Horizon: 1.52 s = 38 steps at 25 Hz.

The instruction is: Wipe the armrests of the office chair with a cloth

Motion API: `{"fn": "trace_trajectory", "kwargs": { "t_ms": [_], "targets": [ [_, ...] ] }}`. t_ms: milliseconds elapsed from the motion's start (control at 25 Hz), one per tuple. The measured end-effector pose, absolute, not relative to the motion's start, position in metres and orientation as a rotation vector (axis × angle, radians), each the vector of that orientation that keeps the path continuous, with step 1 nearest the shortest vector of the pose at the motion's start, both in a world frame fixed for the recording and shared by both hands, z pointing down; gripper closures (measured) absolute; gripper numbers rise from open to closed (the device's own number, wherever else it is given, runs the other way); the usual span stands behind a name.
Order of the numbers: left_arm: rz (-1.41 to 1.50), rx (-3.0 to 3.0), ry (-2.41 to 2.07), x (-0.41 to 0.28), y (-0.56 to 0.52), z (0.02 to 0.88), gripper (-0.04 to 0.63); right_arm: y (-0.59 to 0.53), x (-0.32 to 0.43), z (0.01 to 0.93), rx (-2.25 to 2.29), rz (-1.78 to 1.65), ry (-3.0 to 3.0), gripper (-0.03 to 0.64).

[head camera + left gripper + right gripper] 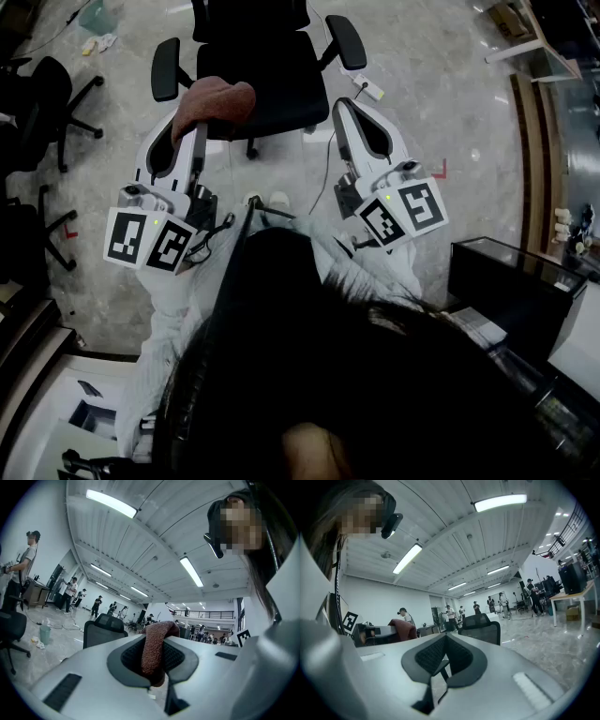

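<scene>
Left hand-held gripper (pixel 194 132) pinches cloth (pixel 217 100), its length lying crosswise.

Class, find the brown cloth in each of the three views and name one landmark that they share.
Head view: cloth upper left, held by the left gripper.
Left gripper view: cloth at centre, pinched between the fingers.
Right gripper view: cloth small, at middle left.
Shared landmark: the black office chair.

- Bright, even light comes from ceiling tube lamps (pixel 112 504), which glare white in both gripper views.
- The pale floor (pixel 441 94) has a soft sheen, with faint shadows under the office chair (pixel 267 89).
- Edges show fisheye bending and dark vignetted corners.
- The hair (pixel 356 394) is underexposed.
</scene>
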<state>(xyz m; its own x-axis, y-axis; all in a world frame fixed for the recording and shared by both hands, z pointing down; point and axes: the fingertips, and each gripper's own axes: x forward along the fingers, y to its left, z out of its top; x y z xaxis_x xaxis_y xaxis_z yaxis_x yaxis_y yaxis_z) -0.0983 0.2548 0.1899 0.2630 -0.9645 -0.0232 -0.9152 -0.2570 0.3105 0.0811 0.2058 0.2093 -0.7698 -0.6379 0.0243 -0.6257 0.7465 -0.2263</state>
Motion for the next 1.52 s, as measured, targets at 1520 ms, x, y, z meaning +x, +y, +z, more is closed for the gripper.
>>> {"fn": "trace_trajectory", "kwargs": {
  "t_ms": [1520],
  "targets": [
    [-0.107,2.072,-1.918,-0.377,0.123,0.278,0.552,0.099,-0.186,0.308,-0.910,-0.661,3.075,0.615]
  ]
}}
